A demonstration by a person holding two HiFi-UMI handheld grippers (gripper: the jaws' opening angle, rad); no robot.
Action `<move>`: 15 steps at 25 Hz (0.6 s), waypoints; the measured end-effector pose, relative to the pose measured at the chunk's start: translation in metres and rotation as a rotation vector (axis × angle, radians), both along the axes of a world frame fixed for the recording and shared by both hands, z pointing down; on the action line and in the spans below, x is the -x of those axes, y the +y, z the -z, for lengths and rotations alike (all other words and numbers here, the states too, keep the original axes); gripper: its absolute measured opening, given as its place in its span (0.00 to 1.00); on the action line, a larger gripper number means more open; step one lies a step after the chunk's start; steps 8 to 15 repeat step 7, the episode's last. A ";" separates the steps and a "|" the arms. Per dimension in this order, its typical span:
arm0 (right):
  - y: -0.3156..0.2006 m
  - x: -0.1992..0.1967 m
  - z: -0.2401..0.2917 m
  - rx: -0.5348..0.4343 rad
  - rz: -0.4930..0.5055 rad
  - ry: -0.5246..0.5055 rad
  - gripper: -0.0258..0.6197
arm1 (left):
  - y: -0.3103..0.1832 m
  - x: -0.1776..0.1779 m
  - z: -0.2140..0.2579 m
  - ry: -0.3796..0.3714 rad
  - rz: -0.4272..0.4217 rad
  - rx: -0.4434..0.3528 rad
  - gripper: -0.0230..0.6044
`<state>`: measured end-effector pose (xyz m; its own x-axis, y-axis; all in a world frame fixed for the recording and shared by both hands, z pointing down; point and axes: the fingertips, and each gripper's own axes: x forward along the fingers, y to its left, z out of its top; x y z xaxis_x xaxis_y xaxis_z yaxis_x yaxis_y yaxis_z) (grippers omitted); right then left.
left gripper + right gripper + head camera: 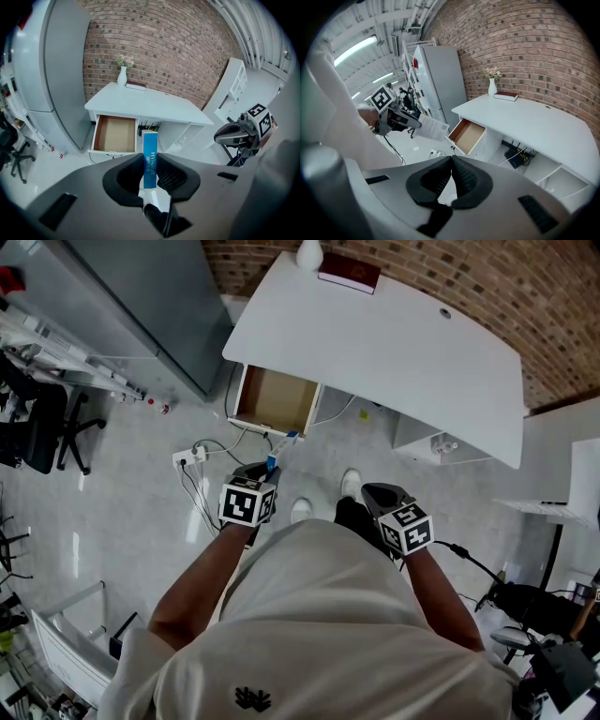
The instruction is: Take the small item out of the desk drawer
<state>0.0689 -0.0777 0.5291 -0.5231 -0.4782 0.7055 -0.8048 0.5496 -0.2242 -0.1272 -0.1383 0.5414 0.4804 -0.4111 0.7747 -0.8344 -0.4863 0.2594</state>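
Box is out: clear of the white desk (394,343), pinched in the left gripper (150,164), right gripper (451,180) closed on nothing.

The drawer (275,399) stands pulled out, its brown bottom bare as far as it shows. It juts into the floor space, so a step forward could knock it. The floor cables (202,486) trail near the person's feet and could snag one. The blue-and-white box (150,145) is gripped at its lower end only, with most of it above the pads. A quick swing or a loosened squeeze could likely tip it or let it slide out.
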 end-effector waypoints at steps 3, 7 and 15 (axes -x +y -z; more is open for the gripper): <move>-0.004 -0.004 -0.002 0.000 0.005 -0.001 0.09 | -0.003 -0.005 -0.003 0.000 0.004 0.003 0.19; -0.009 -0.010 -0.002 0.003 0.016 -0.002 0.09 | -0.008 -0.010 -0.005 -0.010 0.011 0.009 0.19; -0.009 -0.010 -0.002 0.003 0.016 -0.002 0.09 | -0.008 -0.010 -0.005 -0.010 0.011 0.009 0.19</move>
